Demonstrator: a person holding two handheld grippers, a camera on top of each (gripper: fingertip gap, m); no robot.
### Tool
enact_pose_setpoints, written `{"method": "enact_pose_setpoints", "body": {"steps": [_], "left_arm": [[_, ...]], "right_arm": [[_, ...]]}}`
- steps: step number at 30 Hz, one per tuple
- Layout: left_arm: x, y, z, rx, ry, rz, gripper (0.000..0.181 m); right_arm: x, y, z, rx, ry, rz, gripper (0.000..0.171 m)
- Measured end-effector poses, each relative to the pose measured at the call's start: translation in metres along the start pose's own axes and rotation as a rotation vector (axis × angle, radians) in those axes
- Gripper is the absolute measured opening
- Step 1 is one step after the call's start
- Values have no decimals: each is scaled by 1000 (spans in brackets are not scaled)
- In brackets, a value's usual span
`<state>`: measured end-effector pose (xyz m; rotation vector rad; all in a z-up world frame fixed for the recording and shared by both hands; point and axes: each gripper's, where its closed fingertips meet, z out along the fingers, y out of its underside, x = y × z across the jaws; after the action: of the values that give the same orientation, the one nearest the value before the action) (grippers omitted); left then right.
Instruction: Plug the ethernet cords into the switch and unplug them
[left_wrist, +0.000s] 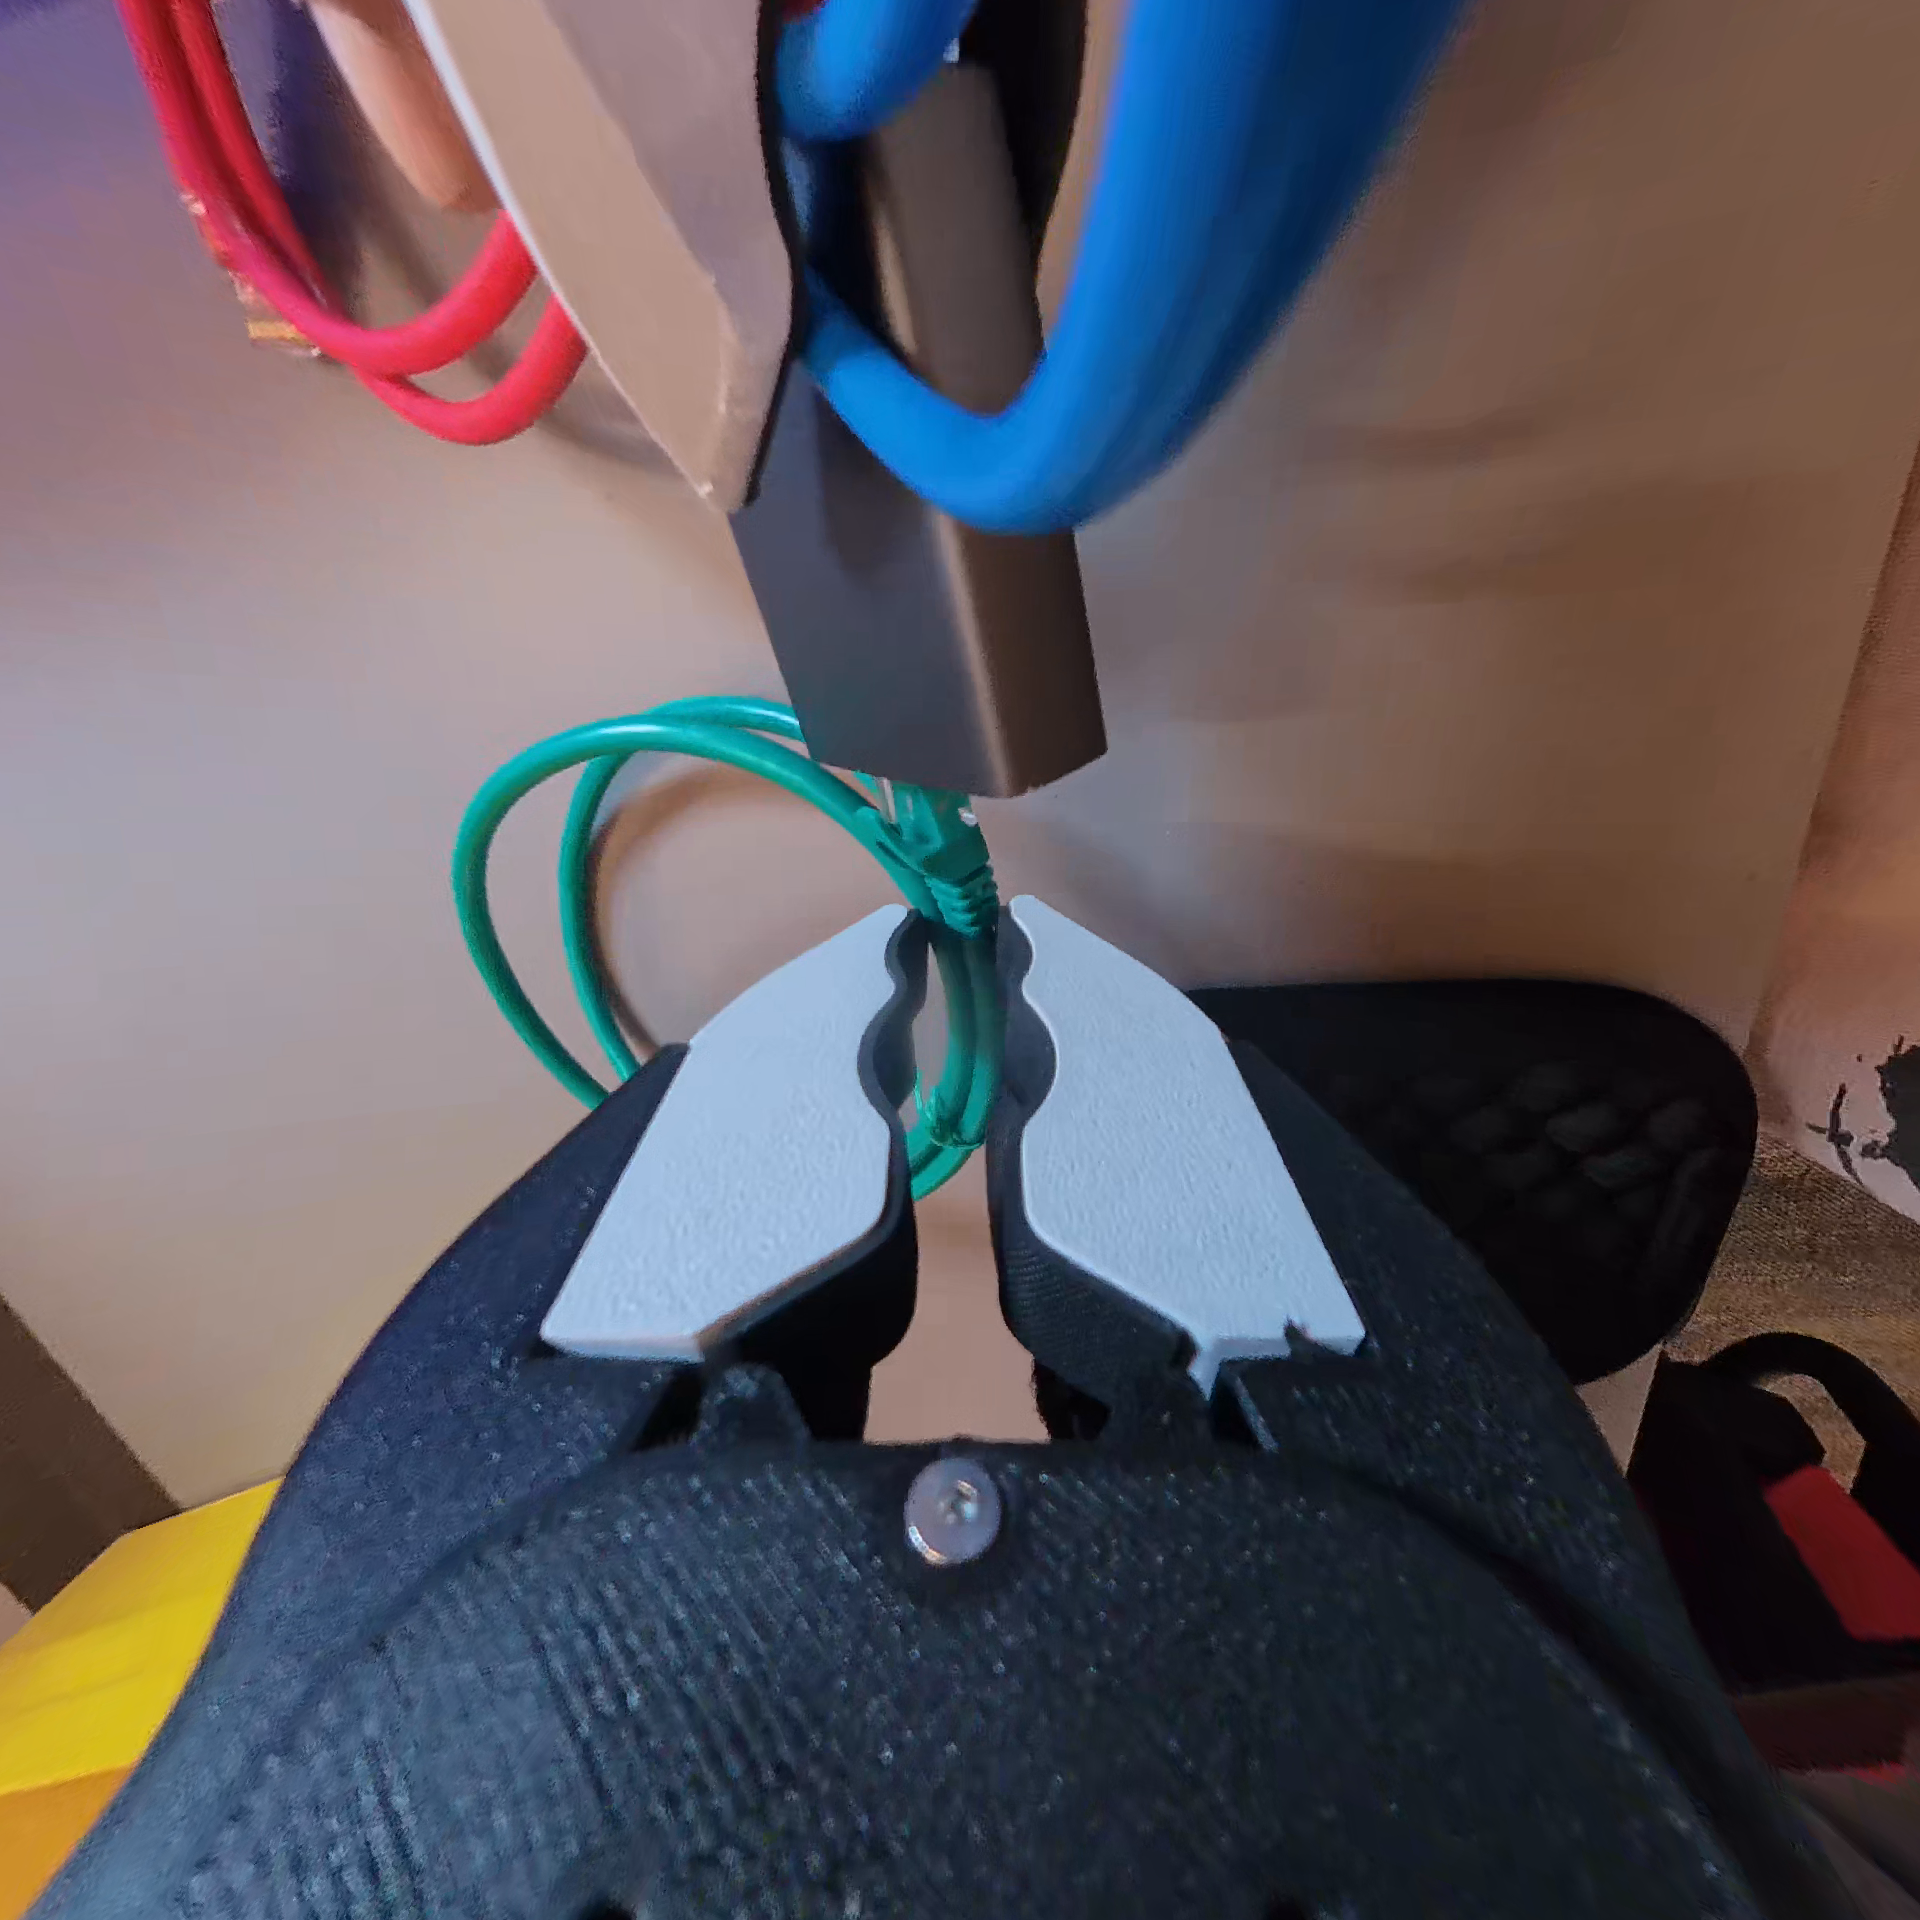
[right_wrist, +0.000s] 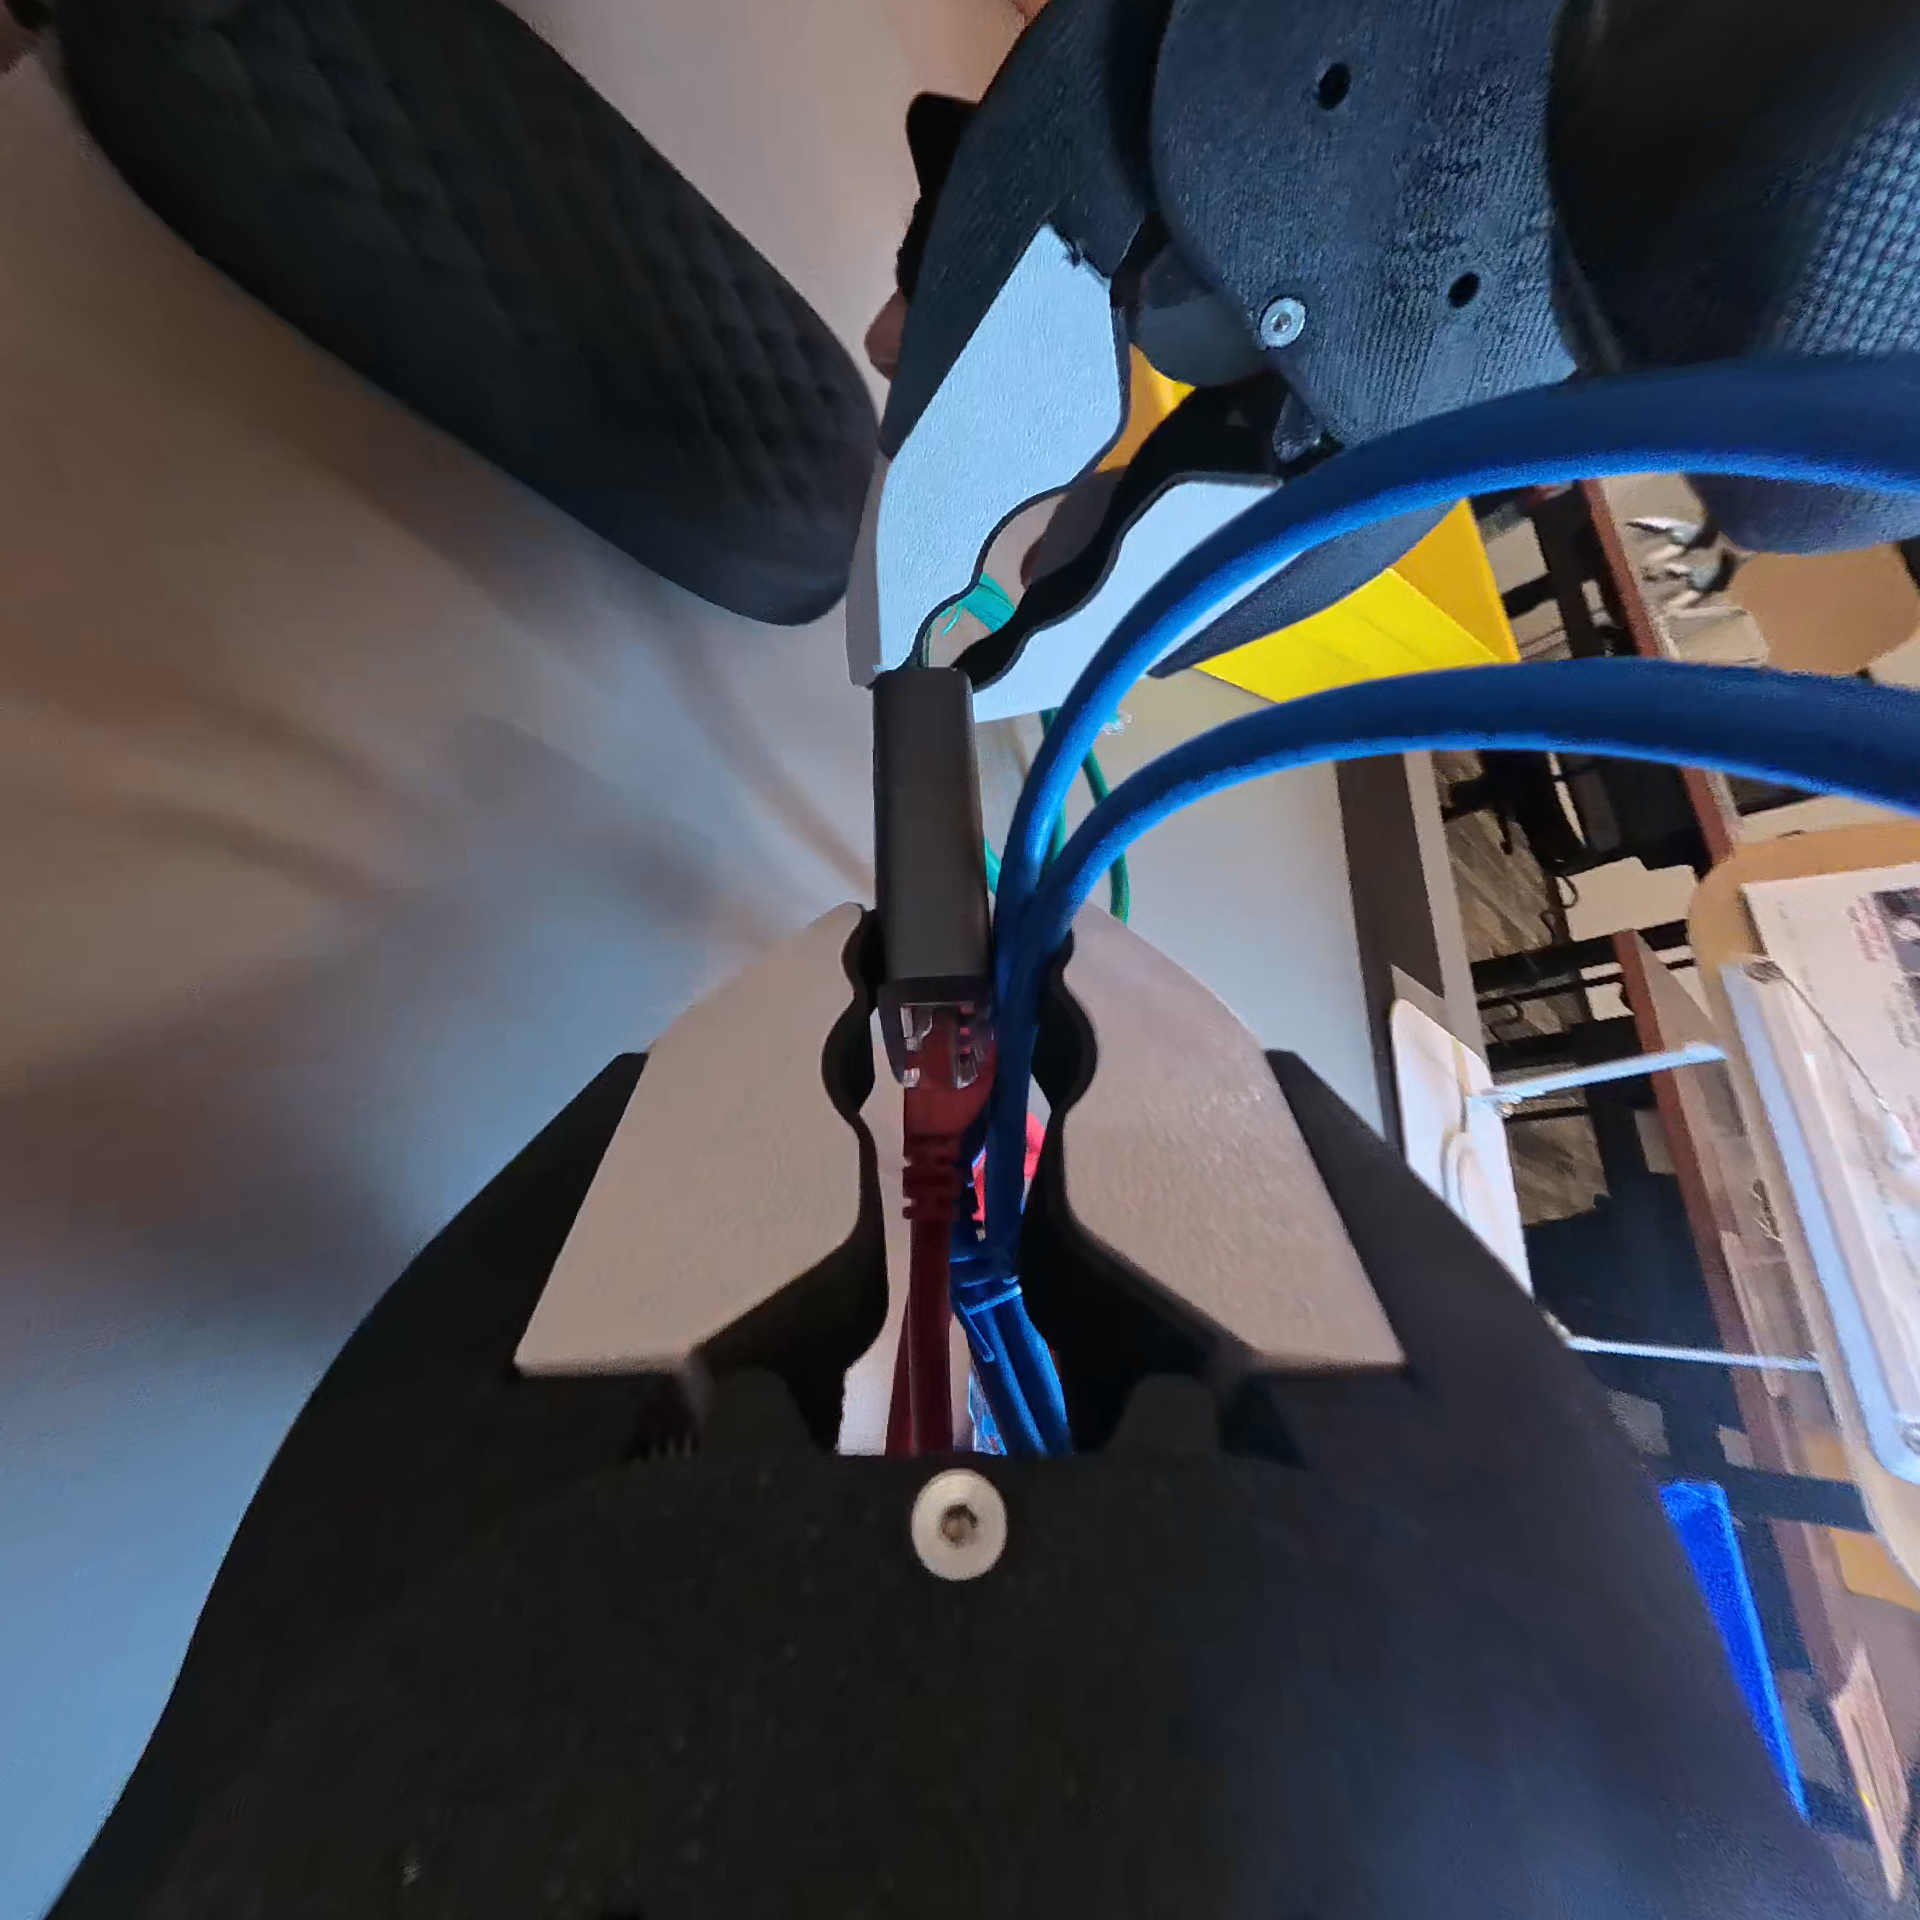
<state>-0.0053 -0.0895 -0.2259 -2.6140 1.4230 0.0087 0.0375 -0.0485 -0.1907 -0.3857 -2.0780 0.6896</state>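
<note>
The small dark grey switch (left_wrist: 935, 644) hangs in the air between both grippers. My left gripper (left_wrist: 961, 914) is shut on the green ethernet cord (left_wrist: 951, 868) just behind its plug. The plug sits at the switch's near port; I cannot tell if it is fully seated. In the right wrist view my right gripper (right_wrist: 961, 925) is shut on the switch (right_wrist: 925, 810), with blue cords (right_wrist: 1351, 727) squeezed beside it. A red cord (right_wrist: 935, 1122) is plugged into the end facing it. The left gripper (right_wrist: 940, 665) shows at the far end. Blue (left_wrist: 1143, 312) and red (left_wrist: 436, 353) loops hang behind.
A black mesh chair seat (left_wrist: 1507, 1143) lies under the grippers and also shows in the right wrist view (right_wrist: 468, 312). A yellow box (left_wrist: 104, 1662) is at lower left. A dark bag with red patches (left_wrist: 1787, 1507) is at right. A desk holding white items (right_wrist: 1818, 1039) stands beyond. About 7 cm separates my left fingertips from my right.
</note>
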Motion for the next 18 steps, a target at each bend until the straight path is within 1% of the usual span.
{"method": "enact_pose_setpoints", "body": {"steps": [5,8,10,12,14,16,18], "left_arm": [[11,-3,-3,37,8,39,12],[12,-4,-4,95,24,26,12],[1,-7,-16,189,-61,34,13],[-5,-16,-35,348,-122,17,14],[-11,-22,-54,477,-222,12,22],[-8,-30,-60,562,-282,30,28],[-3,-39,-53,599,-335,71,32]], "right_arm": [[-10,-11,0,71,-83,55,27],[-9,-13,-1,61,-89,60,27],[1,-11,-5,45,-37,73,27],[12,-7,-12,32,8,99,27],[19,-1,-16,-1,49,105,28],[18,-1,-14,-3,51,109,28],[16,-5,-10,3,37,120,28]]}}
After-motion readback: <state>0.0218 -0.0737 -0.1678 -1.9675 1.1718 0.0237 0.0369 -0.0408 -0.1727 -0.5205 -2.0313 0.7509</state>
